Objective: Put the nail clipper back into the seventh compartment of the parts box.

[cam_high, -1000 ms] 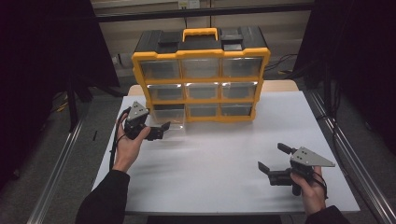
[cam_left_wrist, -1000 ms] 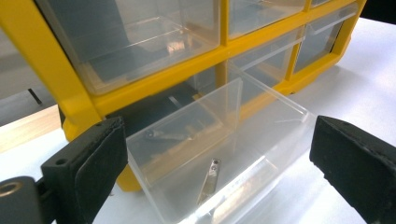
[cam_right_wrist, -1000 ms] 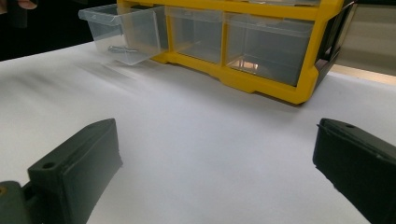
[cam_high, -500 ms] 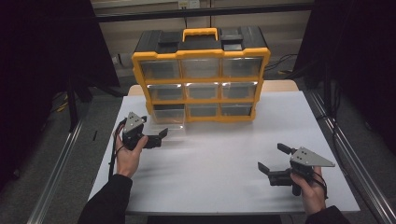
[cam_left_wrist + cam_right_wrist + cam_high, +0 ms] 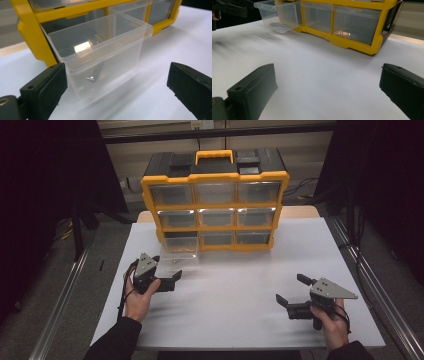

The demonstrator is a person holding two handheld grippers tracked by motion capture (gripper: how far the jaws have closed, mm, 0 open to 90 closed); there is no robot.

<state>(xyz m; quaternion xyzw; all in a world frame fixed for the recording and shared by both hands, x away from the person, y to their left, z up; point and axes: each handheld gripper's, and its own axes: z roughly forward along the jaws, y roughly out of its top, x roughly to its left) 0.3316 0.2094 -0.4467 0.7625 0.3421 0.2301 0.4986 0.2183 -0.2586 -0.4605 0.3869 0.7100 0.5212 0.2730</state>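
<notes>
A yellow organizer with clear drawers stands at the back of the white table. Its bottom-left drawer is pulled out, and a small metal piece lies in it. My left gripper is open just in front of that drawer, with nothing between its jaws. In the left gripper view the drawer sits close ahead of the gripper. My right gripper is open at the front right, low over bare table. The right gripper view looks past the gripper at the organizer and the drawer.
The other drawers of the organizer are pushed in. Its black lid carries a yellow handle. Bare white table stretches between the two grippers. Dark curtains and metal rails flank the table on both sides.
My left gripper has drawn back from the pulled-out drawer toward the person. The right gripper has stayed where it was.
</notes>
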